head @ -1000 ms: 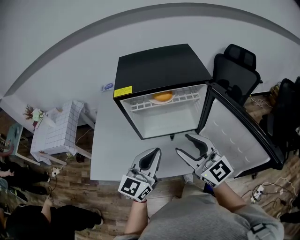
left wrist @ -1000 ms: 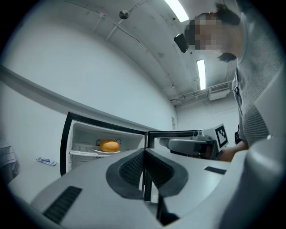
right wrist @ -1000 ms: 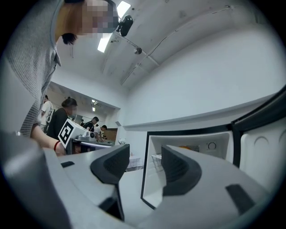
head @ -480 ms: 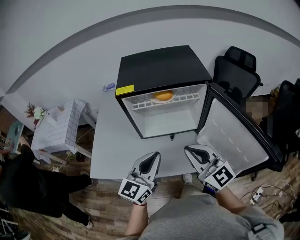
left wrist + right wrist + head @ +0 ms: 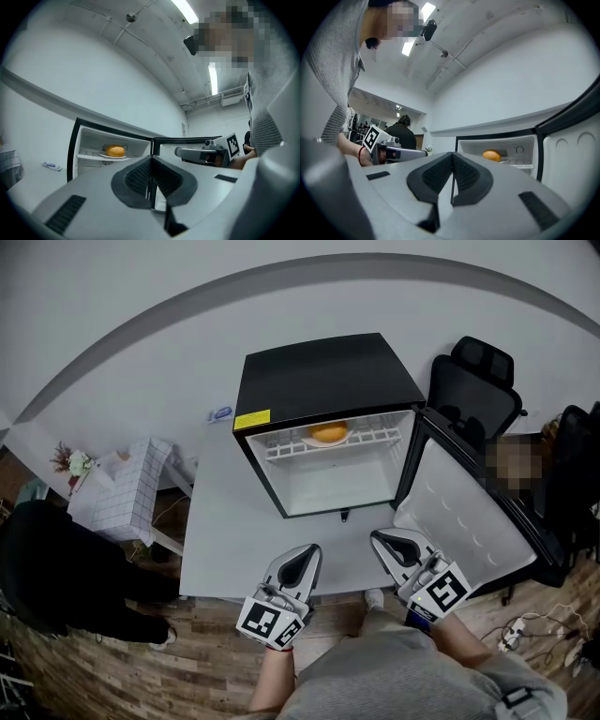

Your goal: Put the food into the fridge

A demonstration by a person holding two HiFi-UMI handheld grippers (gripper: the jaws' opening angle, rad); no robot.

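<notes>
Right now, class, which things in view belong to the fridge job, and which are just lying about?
Job: fridge, open door, orange food on its plate.
Lying about: small blue-and-white item on the table, office chair, checked stand.

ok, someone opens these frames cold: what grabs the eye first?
The black mini fridge on the white table, its door swung wide open to the right. Inside it, one round orange food item sits on the upper wire shelf. At the table's near edge, the left gripper and the right gripper are both shut and empty, pointing toward the fridge.
</notes>
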